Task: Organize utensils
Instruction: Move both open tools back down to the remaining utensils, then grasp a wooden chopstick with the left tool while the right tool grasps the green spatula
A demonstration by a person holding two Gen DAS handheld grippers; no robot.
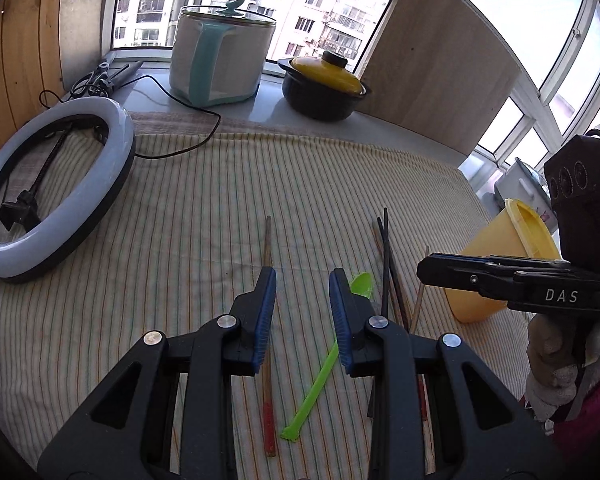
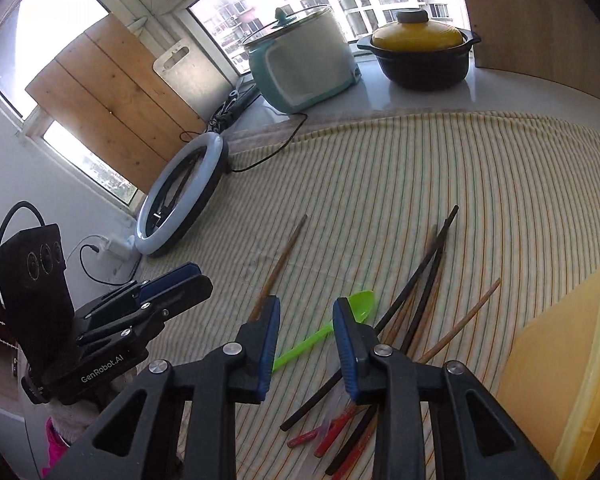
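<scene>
A green plastic spoon (image 1: pixel 320 376) (image 2: pixel 360 304) lies on the striped cloth (image 1: pixel 180 240). To its left is a lone wooden chopstick with a red end (image 1: pixel 267 240) (image 2: pixel 284 252). To its right lies a loose bundle of dark and brown chopsticks (image 1: pixel 386 264) (image 2: pixel 428 276). My left gripper (image 1: pixel 303 276) hovers open over the spoon and the lone chopstick, with nothing between its pads. My right gripper (image 2: pixel 307 304) is also open and empty above the spoon's handle. It shows side-on in the left wrist view (image 1: pixel 422 270). A yellow tub (image 1: pixel 488 264) (image 2: pixel 560 360) stands at the right.
A ring light (image 1: pixel 60 216) lies at the left with a black cable (image 1: pixel 196 144) crossing the cloth. A teal and white cooker (image 1: pixel 220 60) and a black pot with a yellow lid (image 1: pixel 324 88) stand on the sill. Wooden boards lean against the windows.
</scene>
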